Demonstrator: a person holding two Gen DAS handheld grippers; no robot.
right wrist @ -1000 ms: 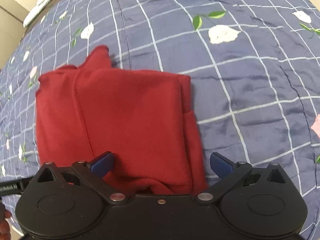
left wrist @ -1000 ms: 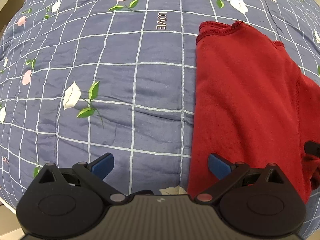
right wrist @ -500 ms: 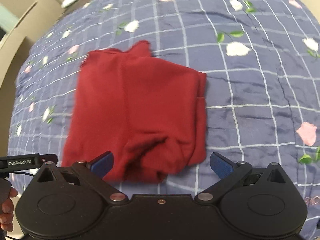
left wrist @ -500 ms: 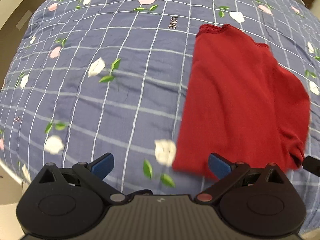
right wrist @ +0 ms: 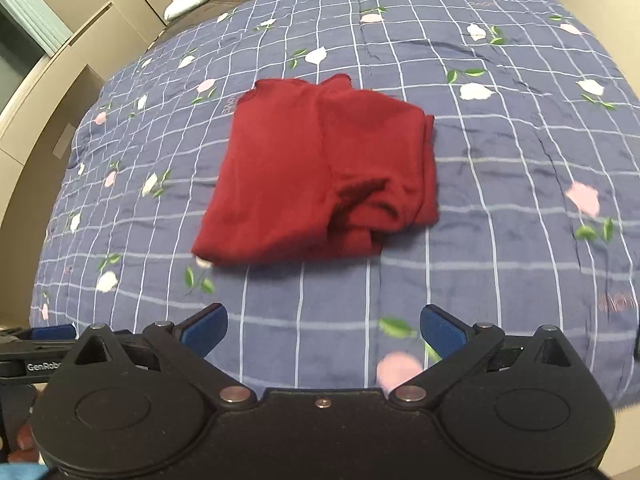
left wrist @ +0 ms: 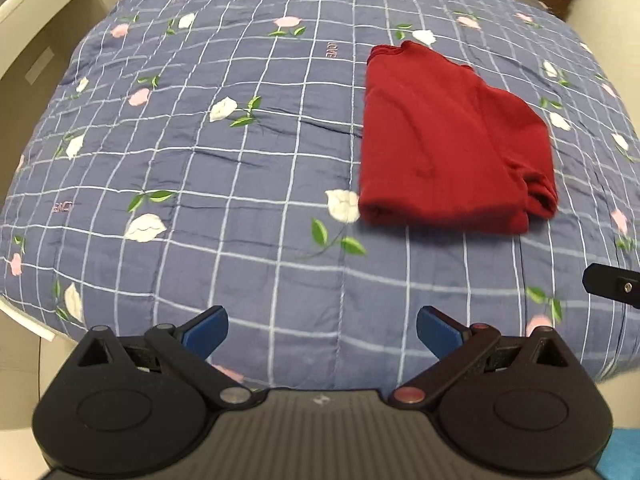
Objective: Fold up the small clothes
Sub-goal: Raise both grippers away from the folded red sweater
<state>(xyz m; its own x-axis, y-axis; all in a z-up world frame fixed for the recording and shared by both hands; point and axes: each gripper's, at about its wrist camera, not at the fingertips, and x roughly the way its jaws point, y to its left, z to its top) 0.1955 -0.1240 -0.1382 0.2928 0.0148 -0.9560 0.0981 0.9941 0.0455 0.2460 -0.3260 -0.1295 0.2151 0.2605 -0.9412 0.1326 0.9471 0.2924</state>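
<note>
Folded red garment (left wrist: 448,140) is laid on the floral checked quilt (left wrist: 240,152); left gripper (left wrist: 322,330) and right gripper (right wrist: 323,330) are held apart from it, both spread wide, nothing gripped.

Left wrist cam, what I see:
- Left gripper (left wrist: 322,330): bottom centre of frame, blue pads wide apart, nothing btwn them, only quilt beyond.
- Red garment (left wrist: 448,148): upper right of frame, folded into a rough rectangle, lying flat, bunched at its lower-right corner. Well apart from my fingertips.
- Blue checked quilt (left wrist: 240,152): fills most of frame, white/pink flower print w/ green leaves.
- Black part of the other gripper (left wrist: 610,284): right edge, mid-low.
- Beige furniture (left wrist: 40,40): upper left corner.
</note>
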